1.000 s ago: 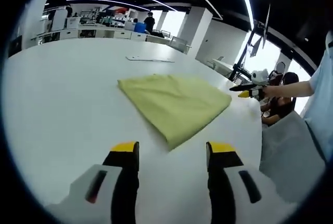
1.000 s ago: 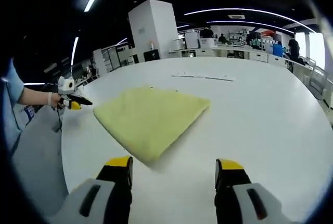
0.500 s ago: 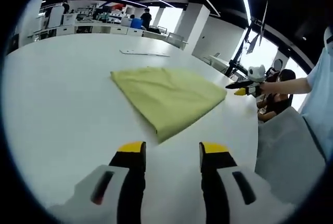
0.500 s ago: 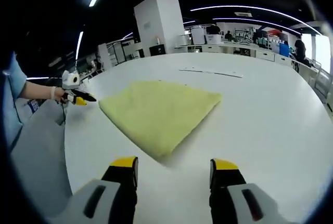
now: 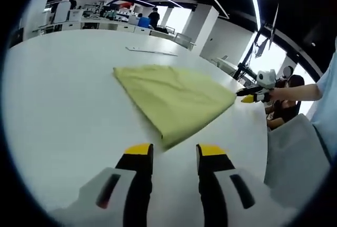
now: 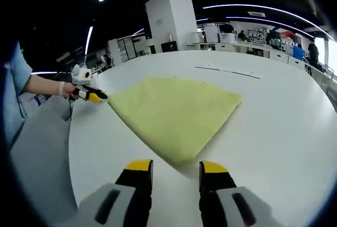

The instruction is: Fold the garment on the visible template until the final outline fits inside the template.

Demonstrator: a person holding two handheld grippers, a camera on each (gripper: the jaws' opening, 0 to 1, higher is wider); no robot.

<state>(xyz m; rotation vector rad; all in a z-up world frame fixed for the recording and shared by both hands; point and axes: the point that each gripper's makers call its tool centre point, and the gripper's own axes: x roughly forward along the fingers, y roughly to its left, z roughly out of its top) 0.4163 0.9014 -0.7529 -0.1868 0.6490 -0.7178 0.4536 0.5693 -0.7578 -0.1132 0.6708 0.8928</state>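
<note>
A yellow-green garment (image 5: 174,98) lies folded flat into a rough triangle on the white table (image 5: 58,106). Its near corner points at my left gripper (image 5: 175,152), which is open with a narrow gap, just short of the cloth. From the other side the garment (image 6: 176,114) points its near corner at my right gripper (image 6: 176,168), also open with a narrow gap and holding nothing. The right gripper (image 5: 254,94) shows in a hand at the cloth's right corner in the left gripper view. The left gripper (image 6: 90,96) shows at its left corner in the right gripper view.
A thin pale strip (image 5: 150,51) lies flat on the table beyond the garment, seen again as the strip (image 6: 229,70). The table's curved edge (image 6: 73,148) runs close beside the person. A white pillar (image 6: 171,24), desks and people stand far behind.
The jaws of both grippers have drawn closer together. Both views have crept nearer to the garment's near corners. The garment itself has not moved.
</note>
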